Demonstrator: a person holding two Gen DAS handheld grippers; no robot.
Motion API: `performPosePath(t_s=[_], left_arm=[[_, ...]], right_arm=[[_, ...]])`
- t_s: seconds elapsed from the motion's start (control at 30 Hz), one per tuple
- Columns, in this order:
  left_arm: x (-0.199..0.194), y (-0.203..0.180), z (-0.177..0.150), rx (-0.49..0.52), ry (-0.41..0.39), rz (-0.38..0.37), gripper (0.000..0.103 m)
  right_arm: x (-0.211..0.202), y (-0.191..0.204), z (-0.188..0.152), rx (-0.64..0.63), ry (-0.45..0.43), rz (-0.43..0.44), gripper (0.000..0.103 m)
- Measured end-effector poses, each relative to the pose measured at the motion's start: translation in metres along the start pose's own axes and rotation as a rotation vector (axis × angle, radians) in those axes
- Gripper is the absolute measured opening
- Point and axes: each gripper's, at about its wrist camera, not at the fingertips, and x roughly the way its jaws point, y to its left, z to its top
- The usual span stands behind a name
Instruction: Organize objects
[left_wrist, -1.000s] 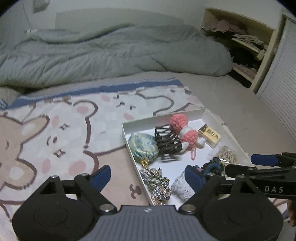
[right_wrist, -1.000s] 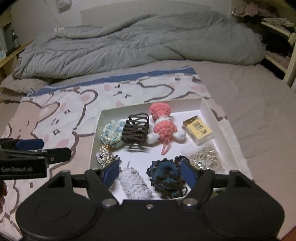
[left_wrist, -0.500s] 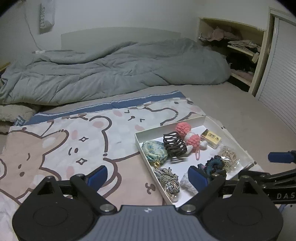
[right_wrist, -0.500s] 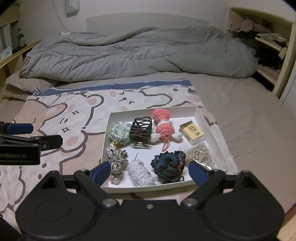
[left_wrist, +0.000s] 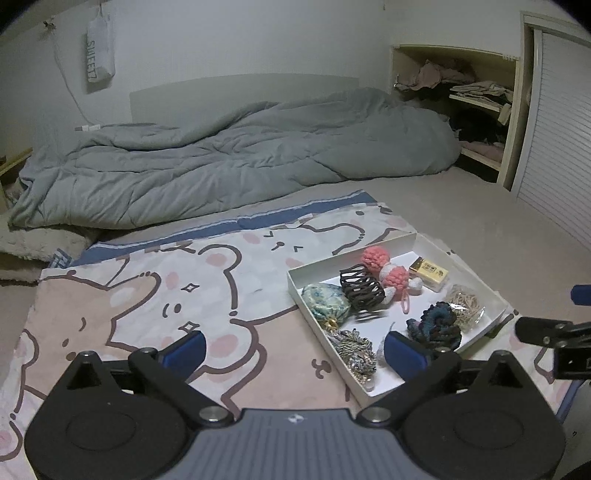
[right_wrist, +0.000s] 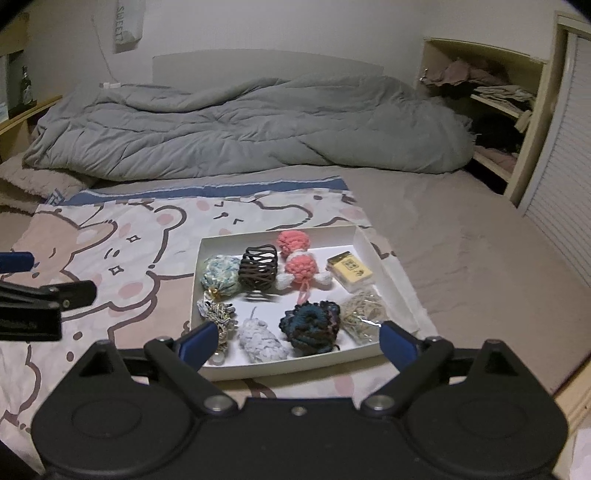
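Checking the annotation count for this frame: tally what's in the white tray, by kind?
In the white cardboard tray:
Fabric scrunchies: 4 (blue-white floral, silver-grey braided, pale grey, dark teal-purple)
Dark brown claw clip: 1
Pink crocheted charm: 1
Yellow small box: 1
Clear bag of tan rubber bands: 1
Total: 8

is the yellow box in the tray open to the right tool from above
Probably yes. The yellow box lies flat near the tray's far right corner with nothing on top of it, and the right tool, empty with its jaws opening, sits back at the tray's near edge.
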Motion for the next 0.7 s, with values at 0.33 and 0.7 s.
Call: performPosePath(t_s=[0.33, 0.7], left_arm=[[-0.002, 0.001, -0.011, 0.051, 0.001, 0.008, 0.101], [0.008, -0.001, -0.011, -0.008, 0.046, -0.022, 0.101]], right_arm=[[-0.011, 0.000, -0.008, 0.005, -0.037, -0.056, 0.096], [-0.006, 0.004, -0.008, 0.006, -0.014, -0.066, 0.096]])
